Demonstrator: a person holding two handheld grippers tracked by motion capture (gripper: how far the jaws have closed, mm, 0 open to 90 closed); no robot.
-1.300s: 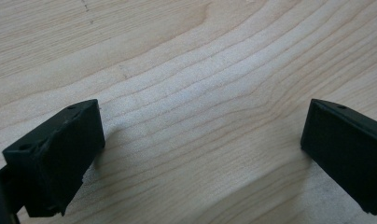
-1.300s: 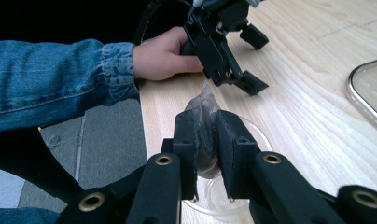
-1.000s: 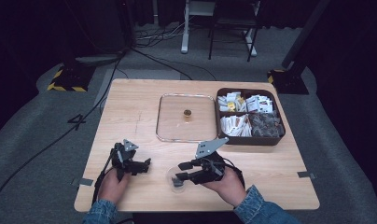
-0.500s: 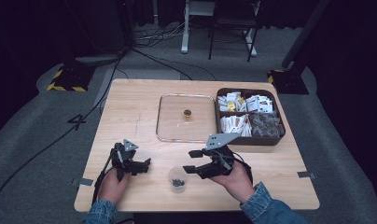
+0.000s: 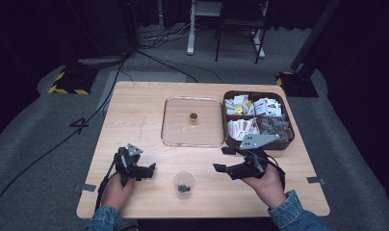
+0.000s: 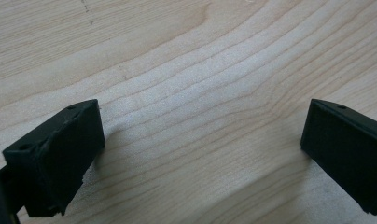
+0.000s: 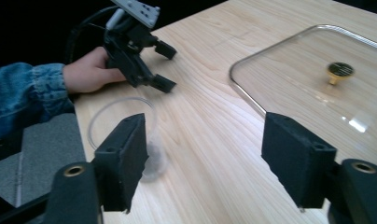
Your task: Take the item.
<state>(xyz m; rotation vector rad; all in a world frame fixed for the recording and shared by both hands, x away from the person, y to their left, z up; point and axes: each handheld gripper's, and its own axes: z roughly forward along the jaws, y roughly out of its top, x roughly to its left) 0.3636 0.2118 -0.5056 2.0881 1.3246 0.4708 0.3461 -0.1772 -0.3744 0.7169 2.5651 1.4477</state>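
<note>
- Clear plastic cup stands on the desk between both grippers, dark bits inside.
- Right gripper, fingers spread and empty, lies just right of it and nearer.
- Left gripper: fingers spread, empty.

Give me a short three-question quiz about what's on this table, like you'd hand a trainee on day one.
1. True or false: the right gripper is shut on the plastic cup.
2. What sits in the middle of the glass lid? A) a gold knob B) a spoon C) a red button
3. Fill in: the brown box of packets stands directly to the ____ of the glass lid, as the high view shows it.

Key
1. False. Its jaws stand wide apart and the cup stands free on the table, between the right gripper and the left gripper.
2. A, the gold knob.
3. Right.
</note>
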